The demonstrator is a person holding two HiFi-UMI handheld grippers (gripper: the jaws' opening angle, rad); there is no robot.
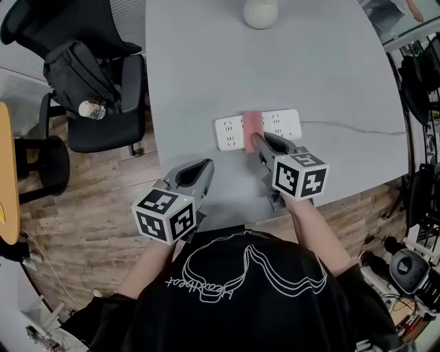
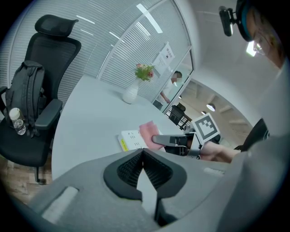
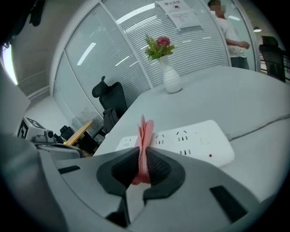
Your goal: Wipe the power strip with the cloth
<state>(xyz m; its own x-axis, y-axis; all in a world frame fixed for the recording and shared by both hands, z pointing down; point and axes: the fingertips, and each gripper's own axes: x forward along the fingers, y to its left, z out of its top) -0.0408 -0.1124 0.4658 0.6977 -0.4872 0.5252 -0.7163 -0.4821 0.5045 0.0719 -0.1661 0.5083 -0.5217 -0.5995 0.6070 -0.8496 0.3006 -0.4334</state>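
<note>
Mostly hidden: the middle of the power strip [image 1: 278,124]. The cloth [image 1: 252,125] lies across it, and the right gripper [image 1: 257,141] covers the near edge there.
Cut off: the vase [image 1: 260,12], whose top runs past the head view's upper edge.
Hard to tell: whether the left gripper [image 1: 204,165] touches the table [image 1: 323,62] or hangs just above it.
Right gripper: jaws closed on the cloth — a thin fold pinched upright between ribbed black pads.
Left gripper: jaws closed pad to pad with nothing between them. It sits near the table's near edge, apart from the strip.
Power strip: white smooth plastic, a flat oblong with rounded corners and rows of sockets. It lies flat on the table, just ahead of the right gripper, and a thin cable [image 1: 357,129] leaves its right end.
Cloth: pink and soft, folded in layers, narrower than the strip is long.
Table: pale grey, matte, smooth.
</note>
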